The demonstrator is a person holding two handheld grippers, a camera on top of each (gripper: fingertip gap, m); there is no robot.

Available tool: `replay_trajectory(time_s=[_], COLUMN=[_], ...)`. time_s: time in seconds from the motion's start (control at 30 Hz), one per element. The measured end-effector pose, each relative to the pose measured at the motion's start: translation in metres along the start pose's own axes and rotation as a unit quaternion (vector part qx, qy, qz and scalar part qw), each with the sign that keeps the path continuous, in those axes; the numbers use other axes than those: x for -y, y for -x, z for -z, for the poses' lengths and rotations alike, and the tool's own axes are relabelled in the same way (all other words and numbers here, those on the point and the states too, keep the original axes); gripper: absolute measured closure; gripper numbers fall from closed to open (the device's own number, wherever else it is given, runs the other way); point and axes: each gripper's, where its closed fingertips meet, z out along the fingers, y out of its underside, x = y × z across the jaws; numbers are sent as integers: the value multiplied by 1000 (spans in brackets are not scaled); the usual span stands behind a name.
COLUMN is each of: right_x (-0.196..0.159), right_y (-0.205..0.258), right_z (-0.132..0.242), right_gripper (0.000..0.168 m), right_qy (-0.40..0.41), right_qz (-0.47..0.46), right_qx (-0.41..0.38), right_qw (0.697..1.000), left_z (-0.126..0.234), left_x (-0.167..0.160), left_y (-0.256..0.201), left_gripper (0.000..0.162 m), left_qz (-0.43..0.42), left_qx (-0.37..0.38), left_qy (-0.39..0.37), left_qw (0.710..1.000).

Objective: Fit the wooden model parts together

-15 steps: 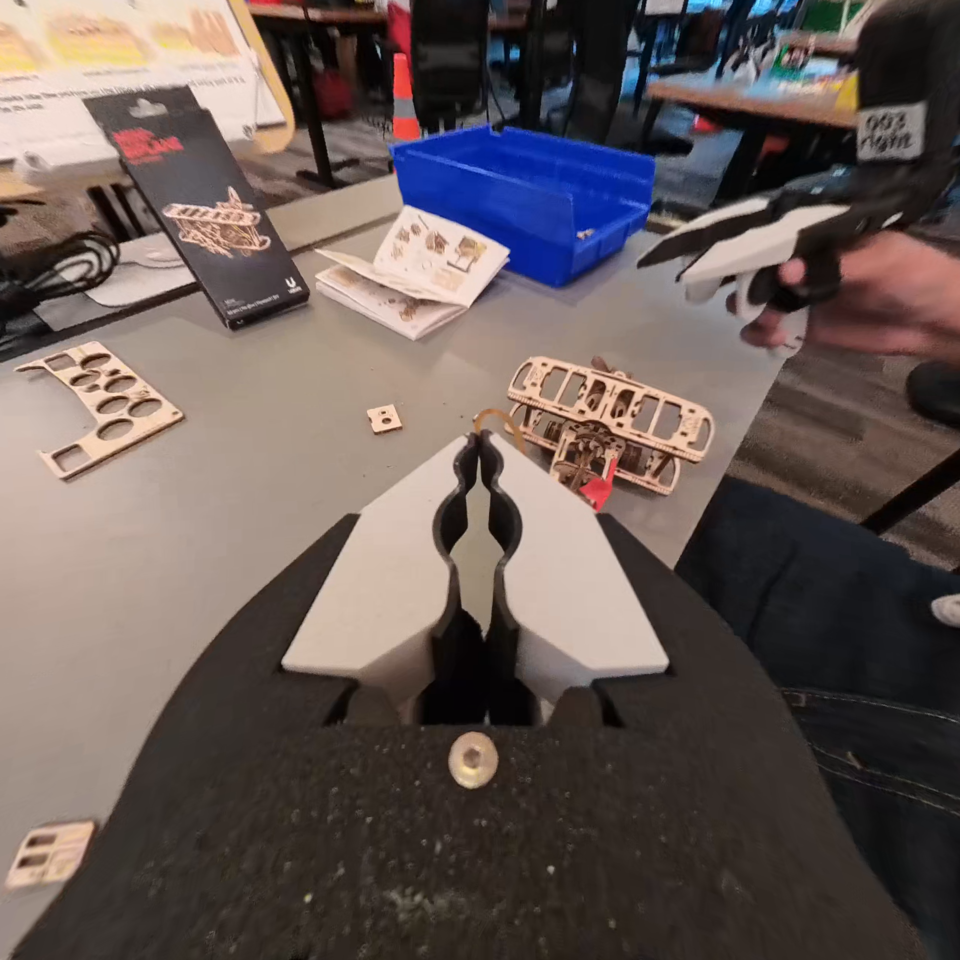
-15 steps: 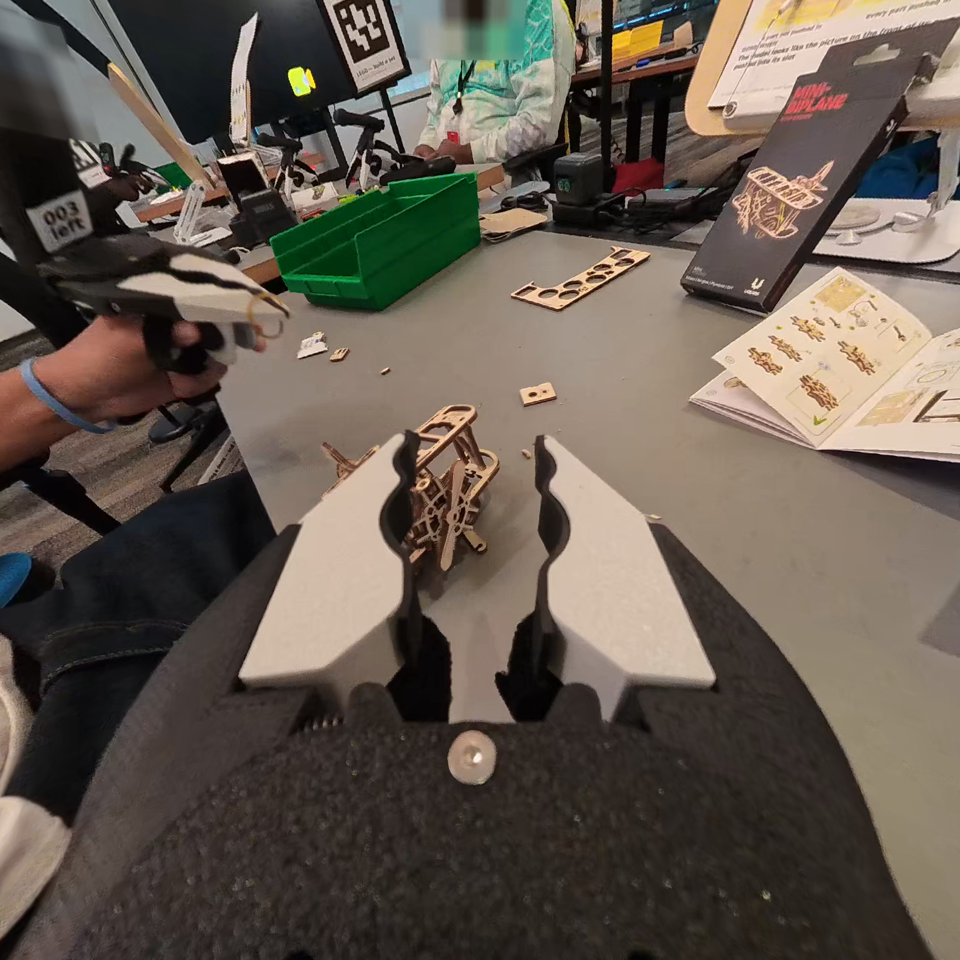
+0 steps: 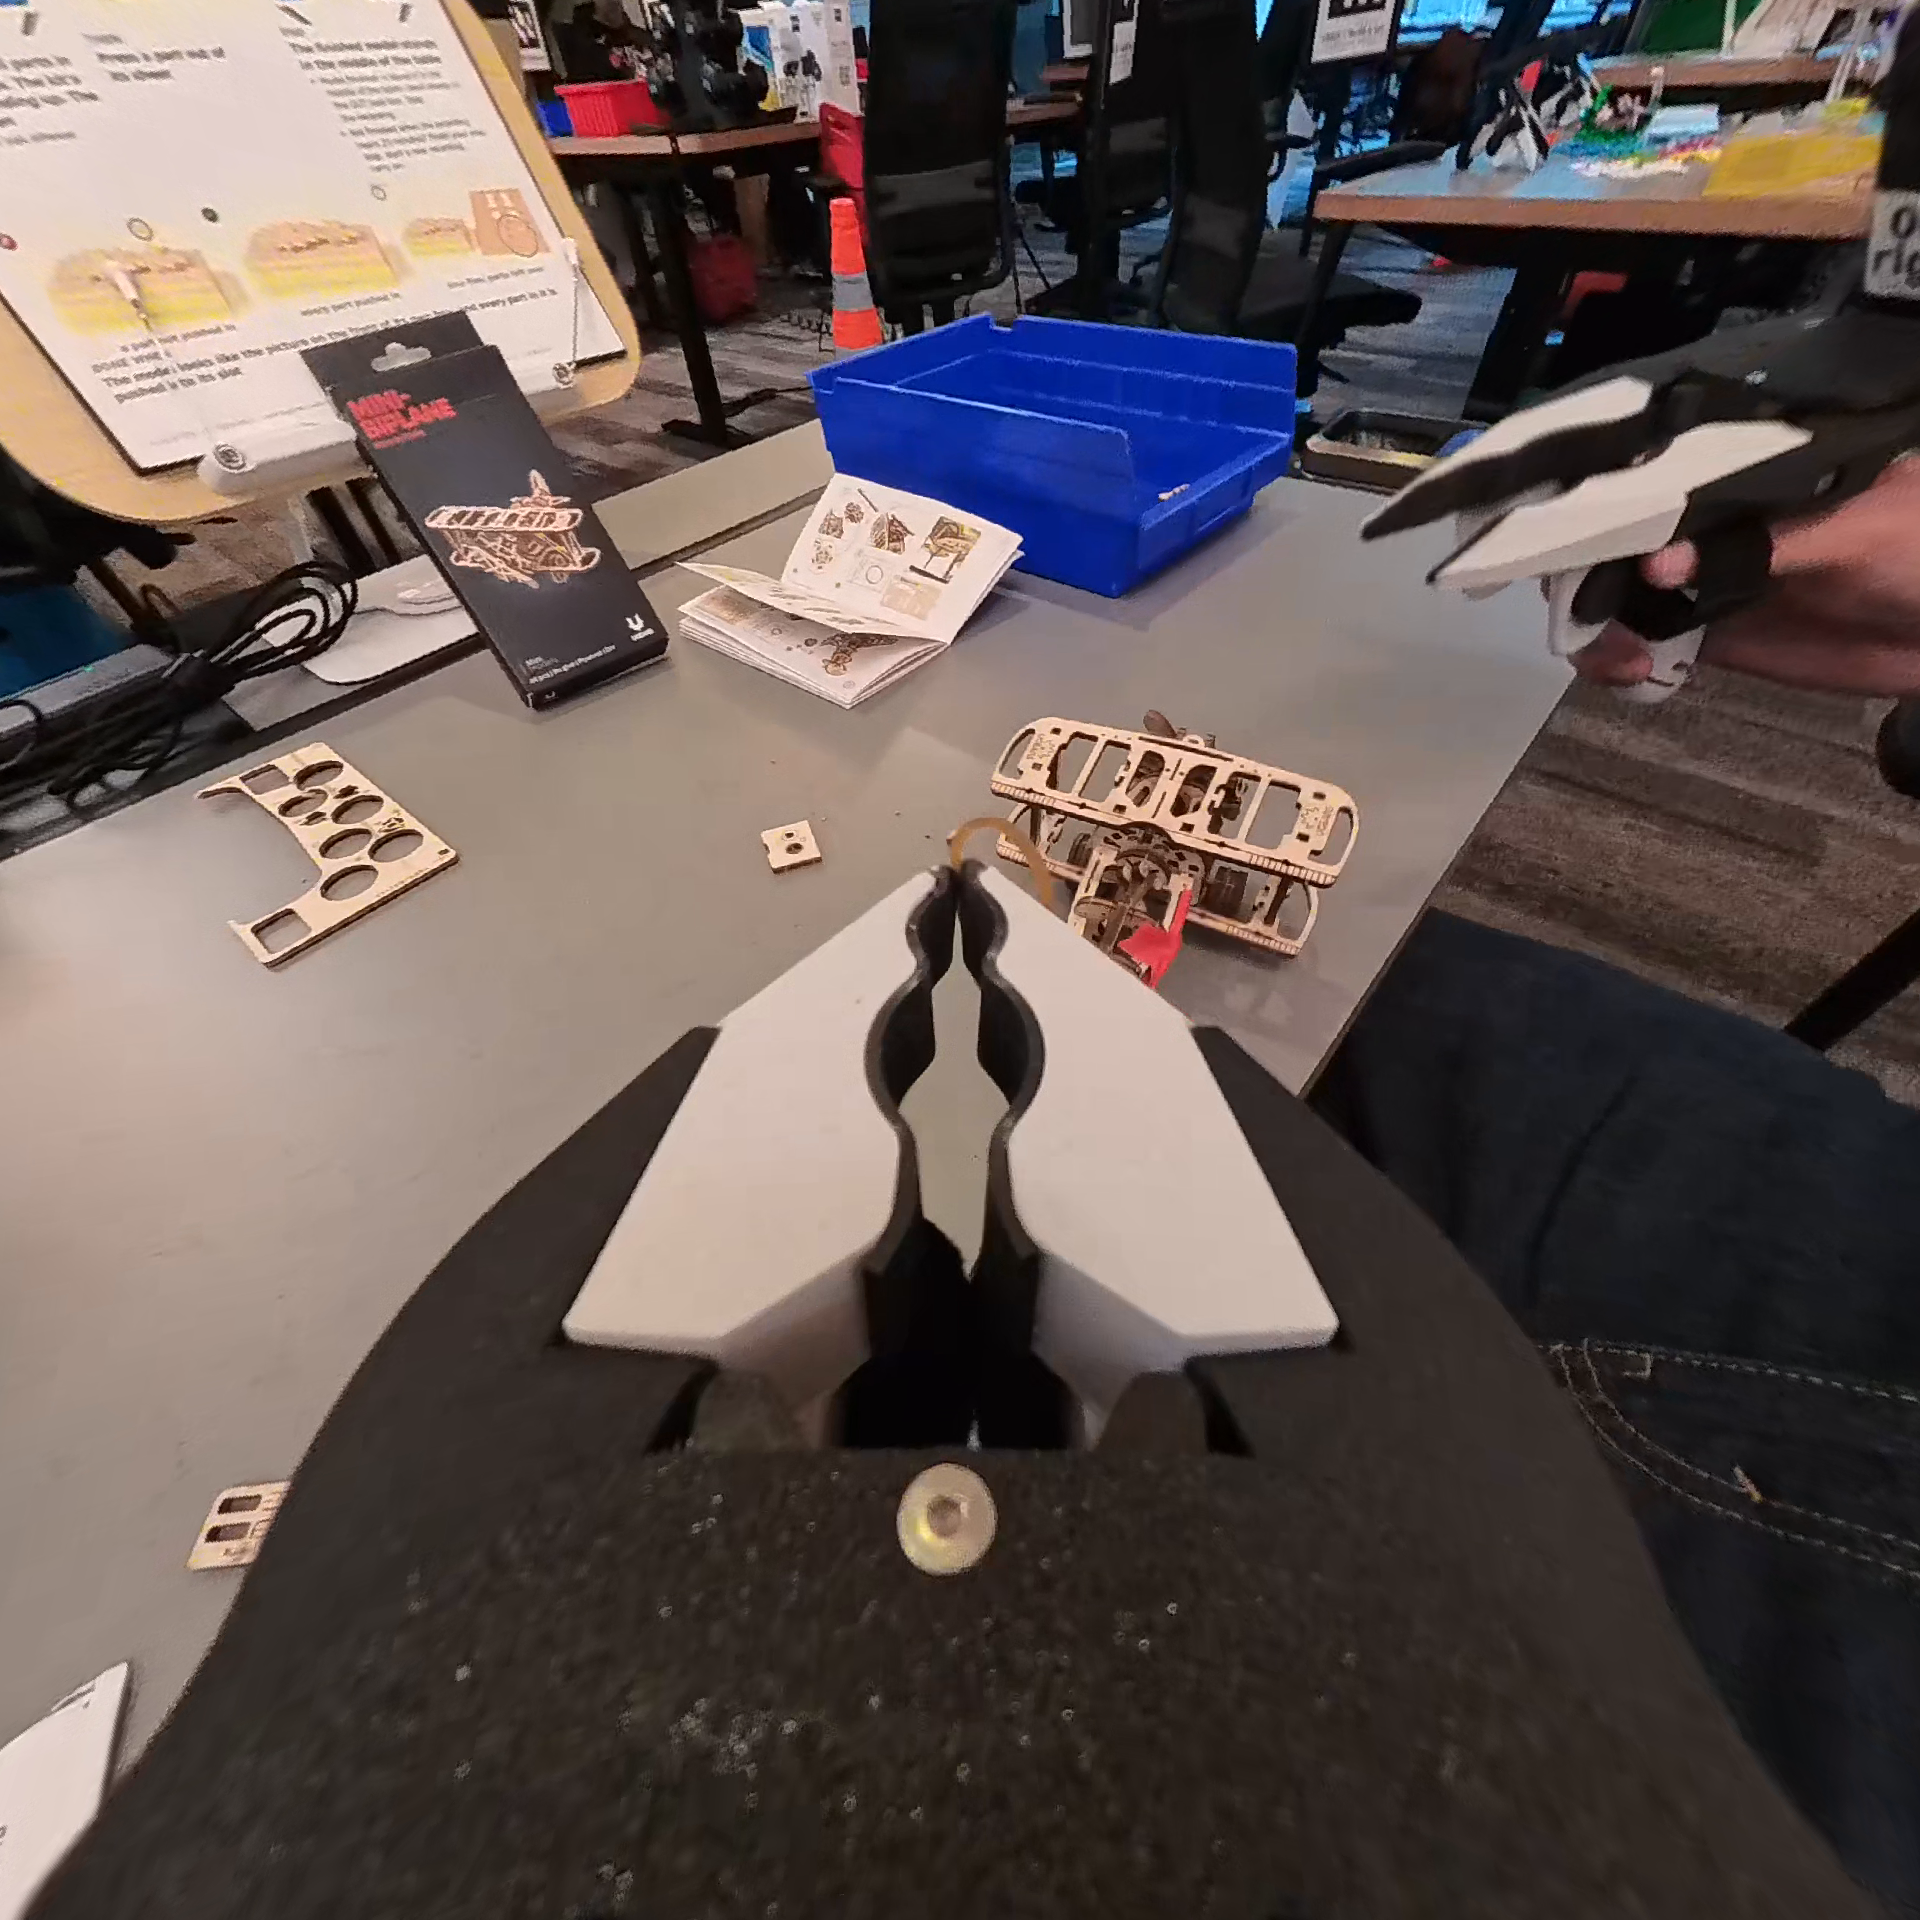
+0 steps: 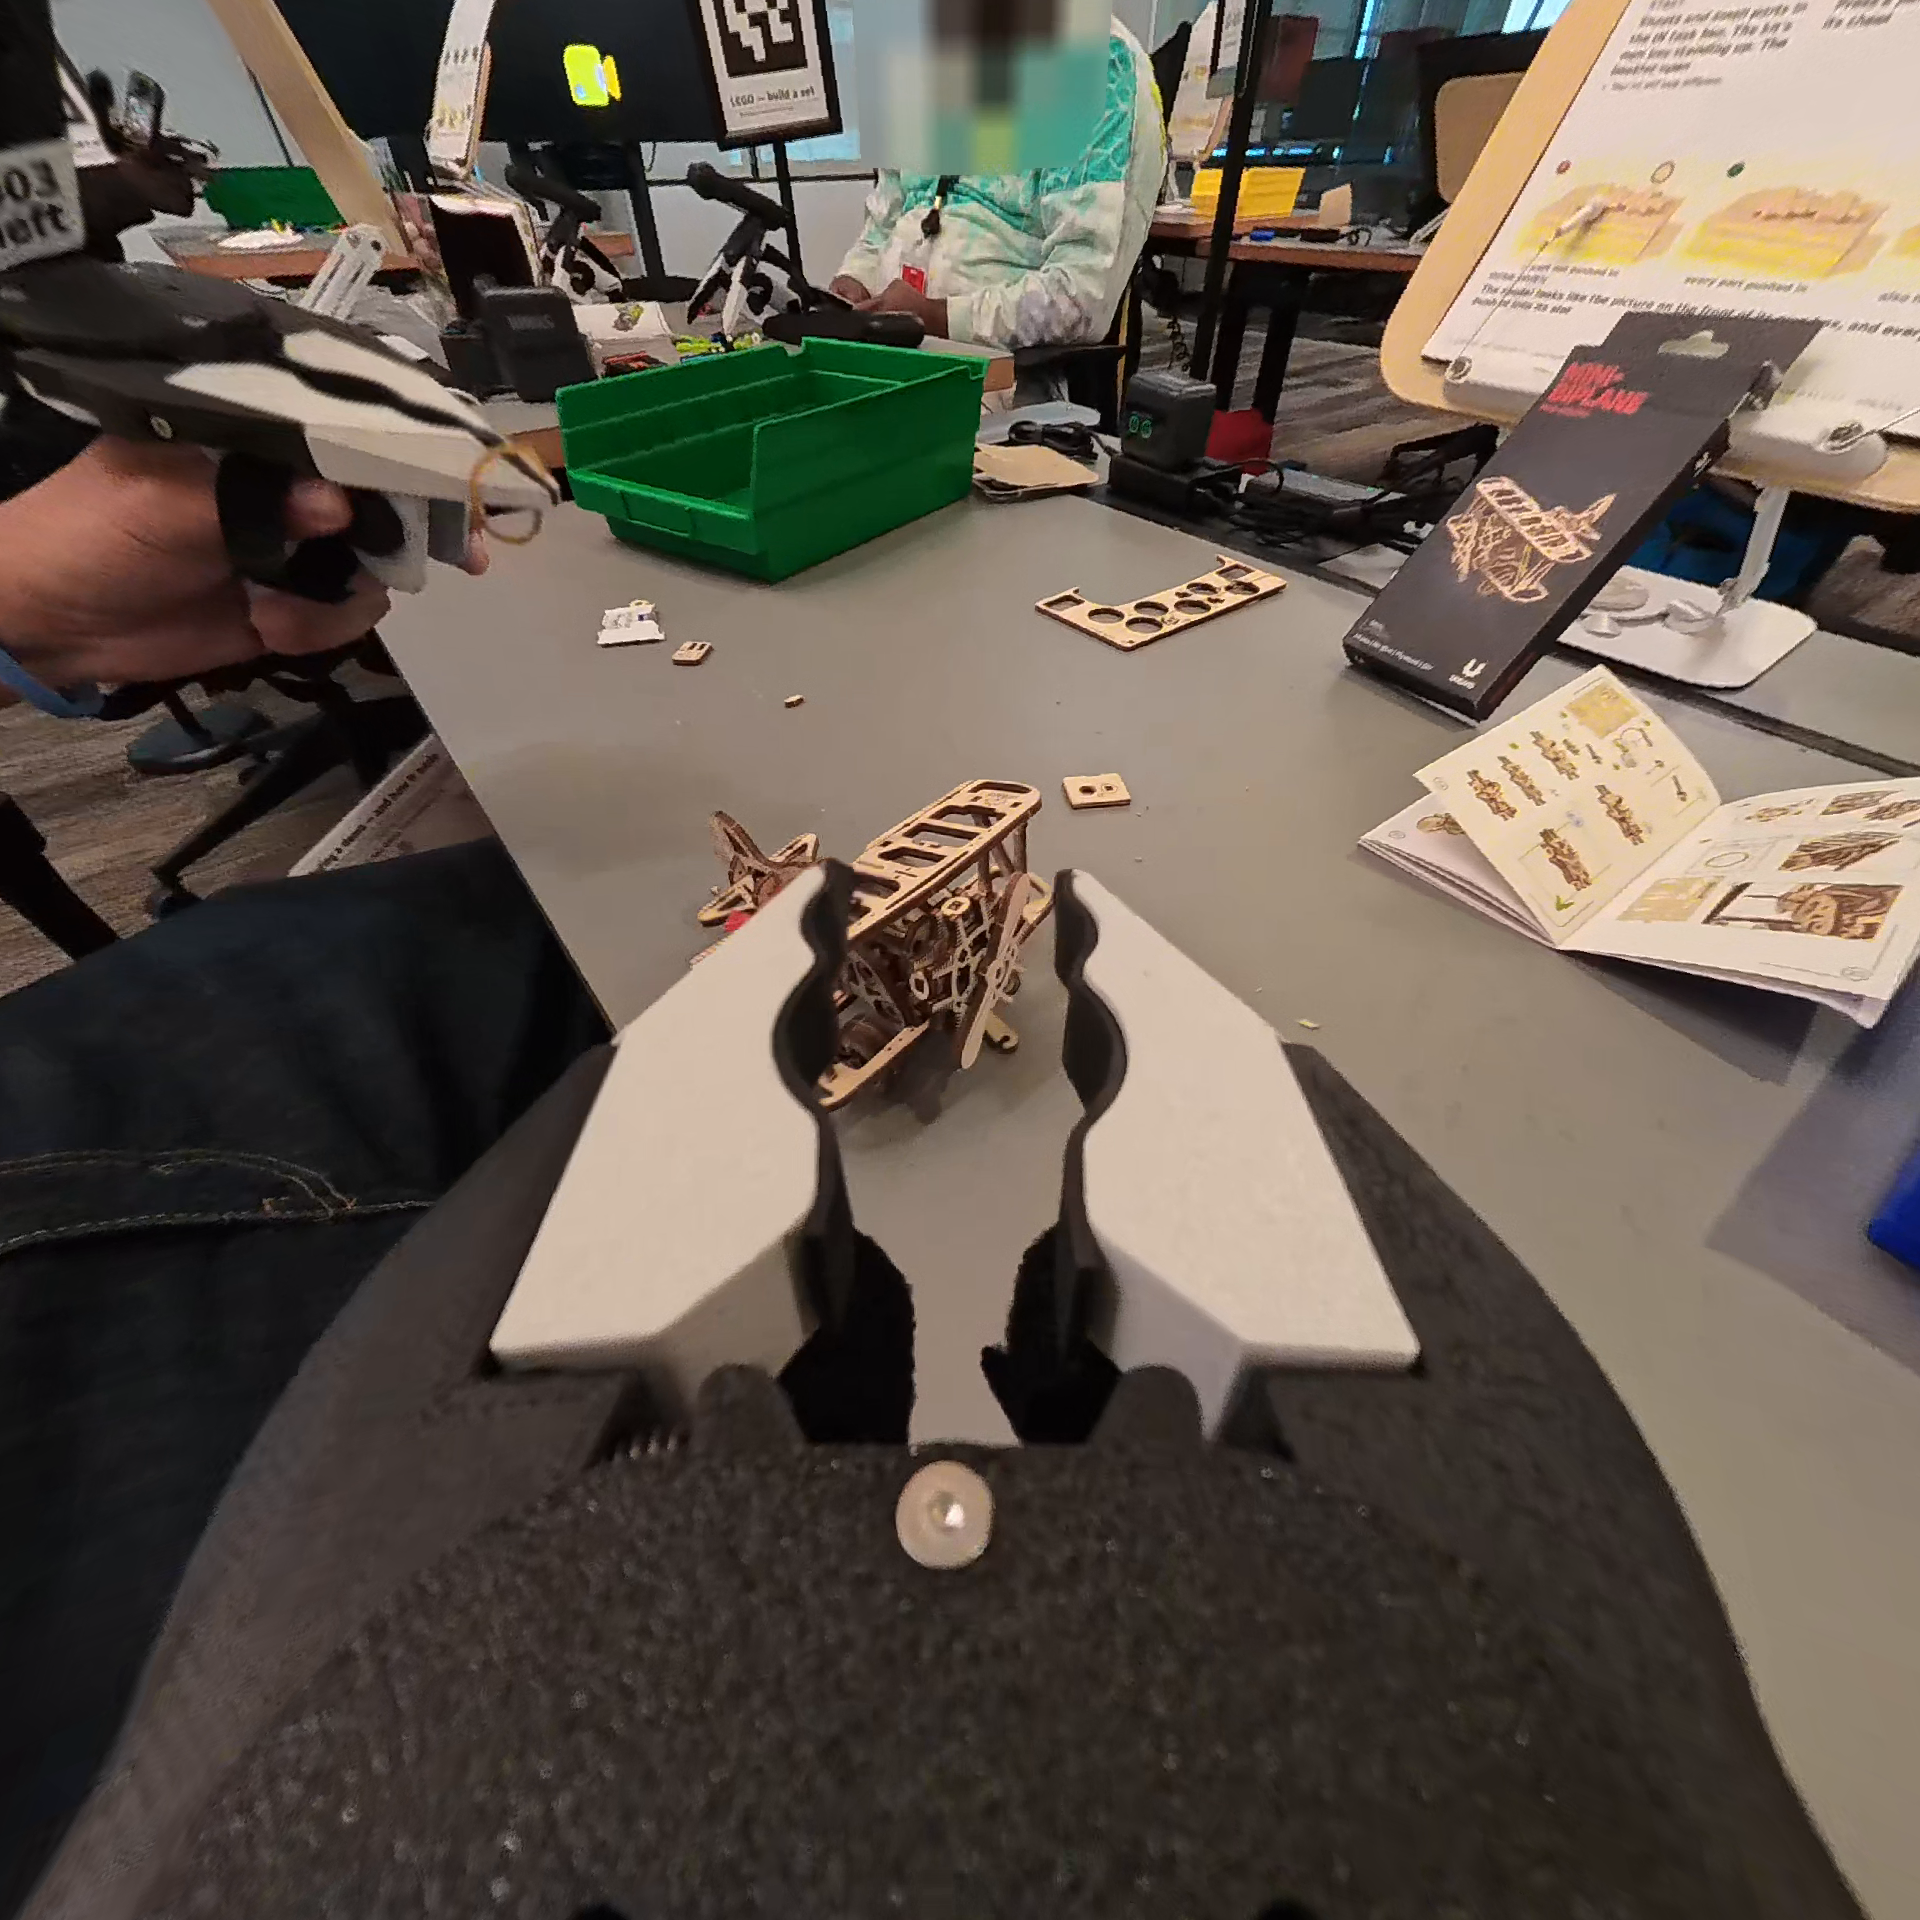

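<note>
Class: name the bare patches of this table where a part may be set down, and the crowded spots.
Bare: between the punched sheet and the left gripper. Crowded: around the biplane, booklet and blue bin.

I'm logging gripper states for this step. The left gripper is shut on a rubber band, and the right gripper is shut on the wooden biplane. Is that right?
Not quite. The right gripper is open and holds nothing: the right wrist view shows its fingers spread, with the wooden biplane resting on the grey table beyond them. The left gripper is indeed shut on the rubber band.
</note>
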Motion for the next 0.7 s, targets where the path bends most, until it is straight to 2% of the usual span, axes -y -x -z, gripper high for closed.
replay_trajectory(time_s=[0.33, 0.5, 0.63, 0.7], right_x=[18, 16, 14, 10], right_y=[-11, -19, -28, -29], right_z=[8, -2, -14, -21], right_gripper=[139, 140, 140, 140], right_qy=[-45, -40, -37, -30], right_qz=[-8, 2, -9, -15], right_qx=[-11, -10, 0, 10], right_qw=[999, 999, 999, 999], left_z=[-13, -19, -36, -45], left_x=[-2, 11, 12, 17], left_y=[-10, -9, -8, -13], left_gripper=[162, 162, 162, 162], left_qz=[-53, -53, -20, -38], left_qx=[-24, -51, -90, -103], left_qy=[21, -8, -19, -23], left_qw=[998, 997, 996, 994])
